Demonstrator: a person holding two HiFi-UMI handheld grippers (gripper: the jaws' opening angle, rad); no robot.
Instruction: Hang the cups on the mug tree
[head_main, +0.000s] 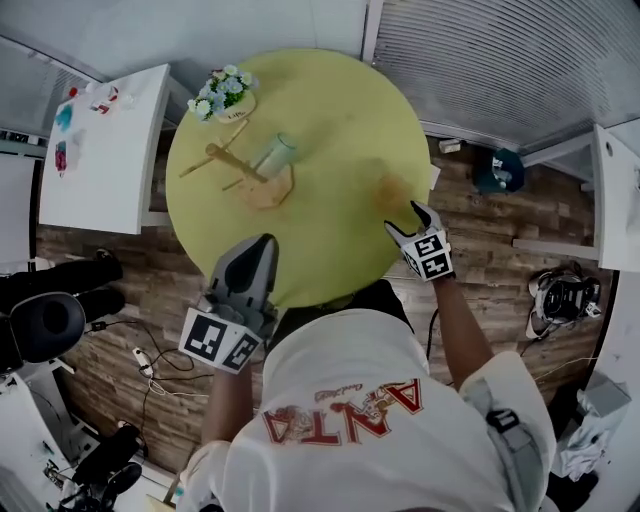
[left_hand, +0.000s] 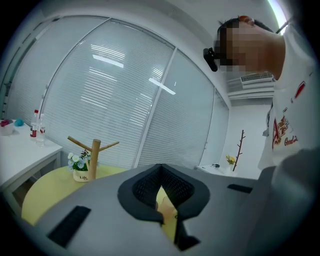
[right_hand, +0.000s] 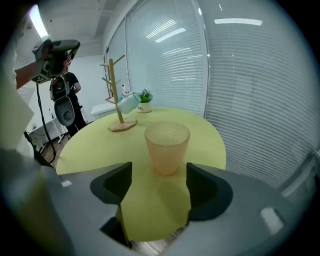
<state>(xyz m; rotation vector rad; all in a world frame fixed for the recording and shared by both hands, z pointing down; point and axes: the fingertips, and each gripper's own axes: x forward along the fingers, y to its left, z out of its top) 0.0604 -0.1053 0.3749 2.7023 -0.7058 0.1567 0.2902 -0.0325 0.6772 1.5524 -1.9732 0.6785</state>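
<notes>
**Orange cup on the worktop ahead of your open right tool**

The translucent orange plastic cup stands upright on the round yellow worktop. It sits just beyond the tips of your right tool, centred on the gap. That tool's jaws stand wide apart, with only worktop between the pads, and neither pad touches the cup.

From the head view, the cup sits on the right part of the worktop, near its rim. A stretch of bare yellow surface lies between it and the wooden mug tree. The tree stands left of centre on its flat base, with a pale blue-green cup hanging tilted on one peg. A small white pot of flowers stands past the tree, close to the far-left rim. A white side table stands beside the worktop on the left.

Your right tool reaches in over the near-right rim and tips downward toward the orange cup. Your left tool hangs over the near rim, pointing toward the tree. Its jaws are closed, holding nothing.
</notes>
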